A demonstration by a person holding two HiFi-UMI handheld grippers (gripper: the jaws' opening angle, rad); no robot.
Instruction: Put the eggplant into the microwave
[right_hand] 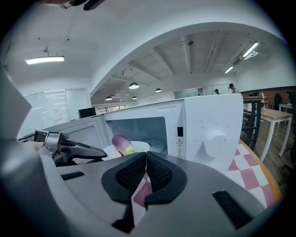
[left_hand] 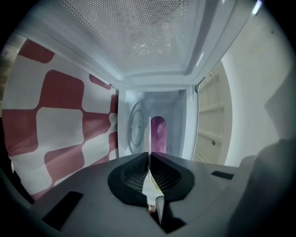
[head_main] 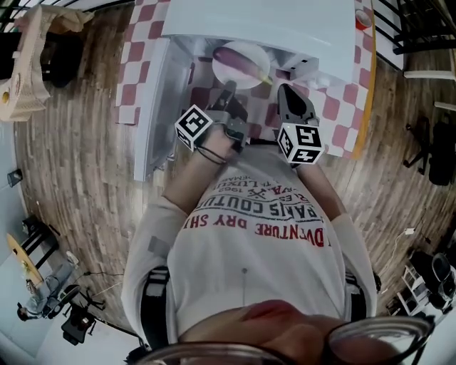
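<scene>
A purple eggplant (head_main: 235,57) with a green end lies on a white plate (head_main: 246,71) at the mouth of the open microwave (head_main: 285,21). My left gripper (head_main: 229,88) is shut on the plate's near rim. In the left gripper view the plate (left_hand: 149,139) shows edge-on as a thin white line between the jaws, with the eggplant (left_hand: 158,132) beyond it. My right gripper (head_main: 286,93) hovers to the right of the plate, shut and empty. The right gripper view shows the eggplant (right_hand: 123,144) before the cavity and the left gripper (right_hand: 69,149) at its left.
The microwave door (head_main: 153,107) swings out to the left. A glass turntable (left_hand: 135,132) lies inside the cavity. A red and white checked cloth (head_main: 335,107) covers the table. The control panel with a knob (right_hand: 213,139) is right of the opening. Dark chairs (head_main: 420,28) stand far right.
</scene>
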